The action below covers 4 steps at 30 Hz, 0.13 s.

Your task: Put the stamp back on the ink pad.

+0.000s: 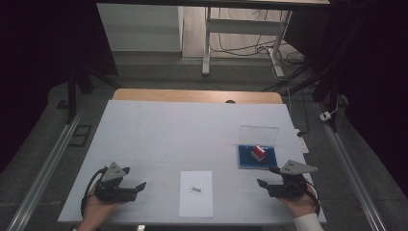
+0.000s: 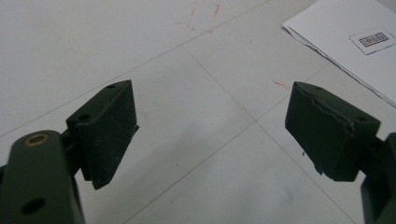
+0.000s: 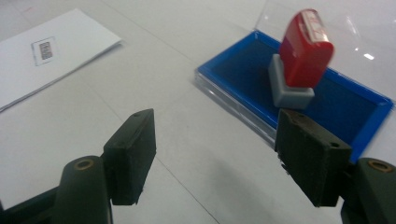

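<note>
Left gripper: the left gripper (image 1: pixel 135 179) sits low over the near left part of the desk (image 1: pixel 159 134), held in a hand (image 1: pixel 98 211) that enters from the bottom edge. Its jaws are spread wide with nothing between them; whether they touch the surface cannot be told.
Right gripper: the right gripper (image 1: pixel 267 177) is at the near right, held in a hand (image 1: pixel 302 204) with a white sleeve (image 1: pixel 308 223). Its jaws are also spread wide and hold nothing. They point toward the near edge of the ink pad.
Stamp: a red stamp (image 1: pixel 258 152) with a grey base stands tilted on the blue ink pad (image 1: pixel 246 161) at the right side of the desk, just beyond the right gripper.
Lid: the pad's clear lid (image 1: pixel 259 134) stands upright behind it.
Paper: a white sheet (image 1: pixel 196 206) with a small printed code label (image 1: pixel 197 189) lies at the near middle, between the two grippers and apart from both.
Left gripper view: bare white surface shows between the jaws, with faint red pen marks (image 2: pixel 204 18) and thin seam lines; the sheet's corner and label (image 2: pixel 372 39) lie at upper right.
Right gripper view: the stamp (image 3: pixel 302 56) shows white lettering on its top, too blurred to read, and its grey base rests on the pad's blue surface (image 3: pixel 355 105); the sheet (image 3: pixel 42 60) lies at upper left.
</note>
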Motion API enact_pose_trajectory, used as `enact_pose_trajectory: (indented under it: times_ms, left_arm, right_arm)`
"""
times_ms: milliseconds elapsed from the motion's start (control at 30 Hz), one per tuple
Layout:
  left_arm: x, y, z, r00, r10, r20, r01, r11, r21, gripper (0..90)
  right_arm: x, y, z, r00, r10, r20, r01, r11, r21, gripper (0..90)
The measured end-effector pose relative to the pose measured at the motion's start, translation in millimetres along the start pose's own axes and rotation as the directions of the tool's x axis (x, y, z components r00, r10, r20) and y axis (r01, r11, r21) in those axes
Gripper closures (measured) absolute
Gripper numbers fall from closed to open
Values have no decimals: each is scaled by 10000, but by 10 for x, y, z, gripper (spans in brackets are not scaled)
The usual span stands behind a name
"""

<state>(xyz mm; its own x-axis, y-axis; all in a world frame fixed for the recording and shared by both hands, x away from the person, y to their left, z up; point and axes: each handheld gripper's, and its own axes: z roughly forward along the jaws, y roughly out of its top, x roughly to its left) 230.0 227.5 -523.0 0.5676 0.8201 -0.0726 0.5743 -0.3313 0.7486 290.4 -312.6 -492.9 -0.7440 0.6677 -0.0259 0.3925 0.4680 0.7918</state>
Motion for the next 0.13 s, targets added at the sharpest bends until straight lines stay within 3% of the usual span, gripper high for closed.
enact_pose_trajectory:
  times_ms: [133]
  left_arm:
    - [4, 1, 1, 10000, -7, 4, 7, 10000, -22, 172]
  right_arm:
    - [25, 3, 20, 9999, -130, -94, 130, 9999, -37, 289]
